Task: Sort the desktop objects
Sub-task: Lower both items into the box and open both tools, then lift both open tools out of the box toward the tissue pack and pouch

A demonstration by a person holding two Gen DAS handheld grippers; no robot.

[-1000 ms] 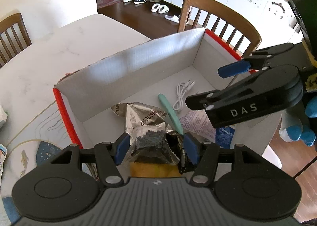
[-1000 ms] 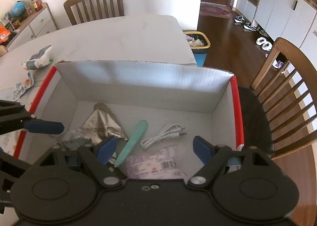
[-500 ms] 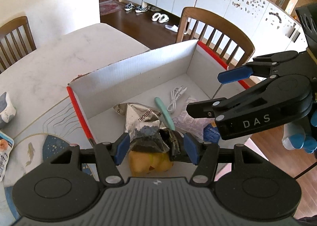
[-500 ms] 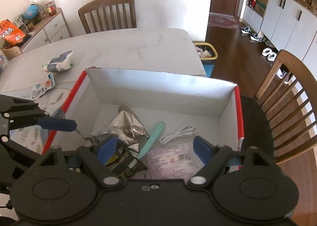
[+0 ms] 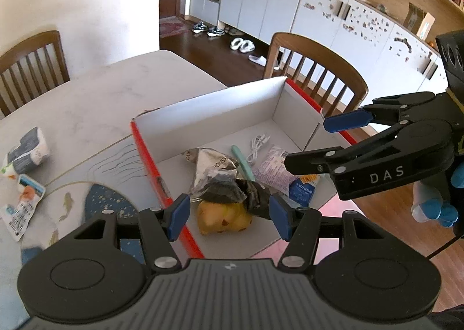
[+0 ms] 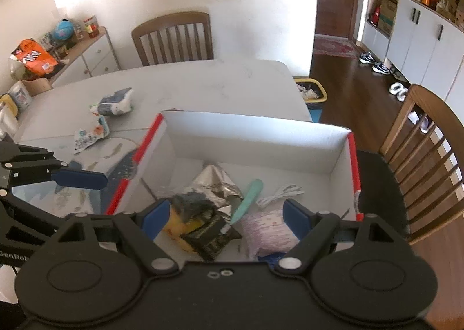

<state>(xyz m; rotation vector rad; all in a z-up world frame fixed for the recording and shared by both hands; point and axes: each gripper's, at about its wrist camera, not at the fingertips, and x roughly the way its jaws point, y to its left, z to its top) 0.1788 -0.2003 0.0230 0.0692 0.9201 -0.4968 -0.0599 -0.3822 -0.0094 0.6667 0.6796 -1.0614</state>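
Both held above the white cardboard box (image 5: 208, 118) at frame centre: left gripper (image 5: 229, 215) and right gripper (image 6: 226, 218), jaws apart, empty. Inside, foil snack bag (image 5: 214, 170), yellow toy (image 5: 223, 218), mint-green stick (image 6: 248, 202), white cable (image 6: 279, 192).

Both fisheye views look steeply down from close above the open cardboard box (image 5: 208, 115) on the table (image 5: 95, 98). The left wrist view sits over its left front corner, facing the cabinets; the right wrist view sits over its near edge, facing the wall. Both share the box interior.
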